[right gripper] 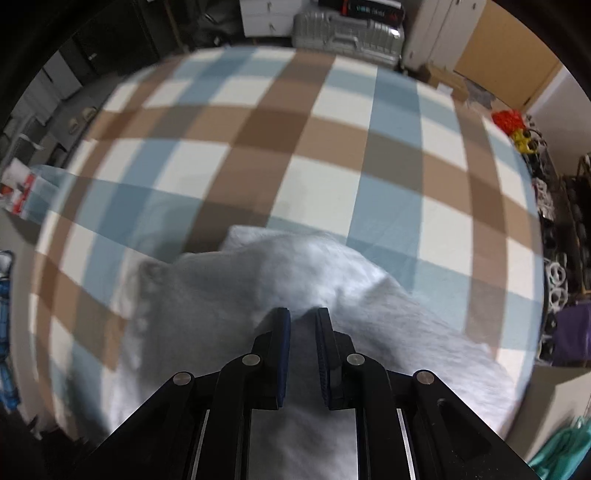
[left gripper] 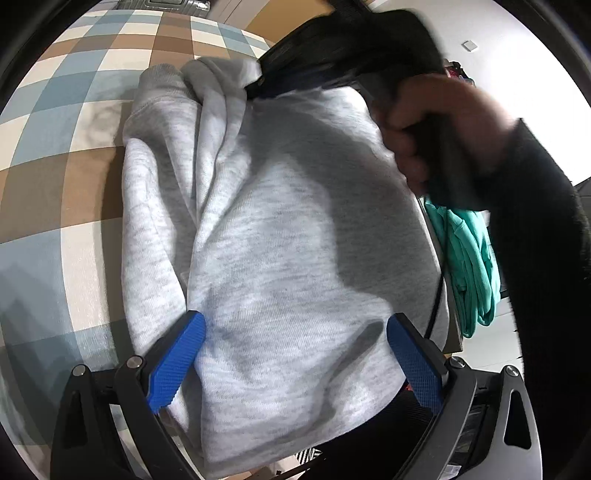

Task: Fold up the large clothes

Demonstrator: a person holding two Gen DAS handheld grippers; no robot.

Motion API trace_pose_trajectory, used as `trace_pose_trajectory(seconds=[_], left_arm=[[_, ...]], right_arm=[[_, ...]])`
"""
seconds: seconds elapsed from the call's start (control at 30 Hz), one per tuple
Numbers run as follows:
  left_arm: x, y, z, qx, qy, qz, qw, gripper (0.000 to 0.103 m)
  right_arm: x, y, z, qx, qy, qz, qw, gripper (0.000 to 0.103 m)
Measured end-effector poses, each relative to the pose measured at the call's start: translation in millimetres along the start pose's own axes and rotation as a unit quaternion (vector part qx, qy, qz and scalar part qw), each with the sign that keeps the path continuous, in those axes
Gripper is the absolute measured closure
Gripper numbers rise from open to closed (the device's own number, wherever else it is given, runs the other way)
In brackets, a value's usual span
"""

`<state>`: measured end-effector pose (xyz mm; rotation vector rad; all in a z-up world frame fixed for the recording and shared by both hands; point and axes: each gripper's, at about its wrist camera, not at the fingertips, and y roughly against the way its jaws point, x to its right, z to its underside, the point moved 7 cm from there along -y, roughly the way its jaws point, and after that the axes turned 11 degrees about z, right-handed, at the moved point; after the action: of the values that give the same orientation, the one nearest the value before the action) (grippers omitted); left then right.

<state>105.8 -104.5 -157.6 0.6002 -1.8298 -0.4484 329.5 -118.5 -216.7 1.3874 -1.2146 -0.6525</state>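
**A:** ok so where's the garment sitting right now?

**B:** The grey sweatshirt is bunched up on the checked bedspread, toward the near right side of the bed. Its left edge runs pretty straight, with a ribbed cuff poking out at the far end. Plenty of bare bedspread to the left and beyond it, wide open out to the far edge.

**A:** and the grippers?

**B:** The left gripper has its blue pads spread wide, hovering over the near part of the sweatshirt with cloth spanning the gap between them, not pinched. The right gripper points steeply down with its jaws drawn nearly together, clamped on a fold of grey fabric at the far end. From the left wrist view you see the person's hand gripping its handle, dark sleeve filling the right side.

**A:** anything crowding the right edge?

**B:** A teal garment hangs just past the sweatshirt's right edge. A silver suitcase stands beyond the bed's far edge.
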Motion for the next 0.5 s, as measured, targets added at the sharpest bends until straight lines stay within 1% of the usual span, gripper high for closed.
trace_pose_trajectory(seconds=[0.1, 0.17, 0.2, 0.23, 0.27, 0.37, 0.4, 0.47, 0.5], left_arm=[[0, 0, -1, -0.002, 0.001, 0.001, 1.0, 0.008], [0, 1, -1, -0.002, 0.001, 0.002, 1.0, 0.008], [1, 1, -1, -0.002, 0.0, 0.0, 1.0, 0.008], [1, 1, -1, -0.003, -0.003, -0.003, 1.0, 0.008], [1, 1, -1, -0.003, -0.004, -0.006, 1.0, 0.008], [2, -2, -1, -0.002, -0.012, -0.017, 0.9998, 0.008], [2, -2, -1, -0.001, -0.013, -0.019, 0.9997, 0.008], [4, -2, 1, 0.002, -0.015, -0.023, 0.9996, 0.008], [4, -3, 1, 0.003, -0.016, -0.024, 0.9996, 0.008]], right_arm=[[1, 2, -2, 0.002, -0.002, -0.001, 1.0, 0.093], [8, 18, -1, 0.012, -0.003, -0.022, 1.0, 0.093], [16, 32, 2, 0.023, -0.011, -0.039, 0.999, 0.092], [26, 43, 5, 0.029, -0.019, -0.04, 0.999, 0.088], [41, 57, 12, 0.034, -0.025, -0.03, 0.999, 0.083], [68, 87, 30, 0.049, -0.018, -0.004, 0.999, 0.074], [76, 97, 38, 0.05, -0.012, 0.007, 0.999, 0.072], [86, 112, 54, 0.052, 0.009, 0.024, 0.998, 0.063], [89, 118, 61, 0.055, 0.018, 0.034, 0.998, 0.06]])
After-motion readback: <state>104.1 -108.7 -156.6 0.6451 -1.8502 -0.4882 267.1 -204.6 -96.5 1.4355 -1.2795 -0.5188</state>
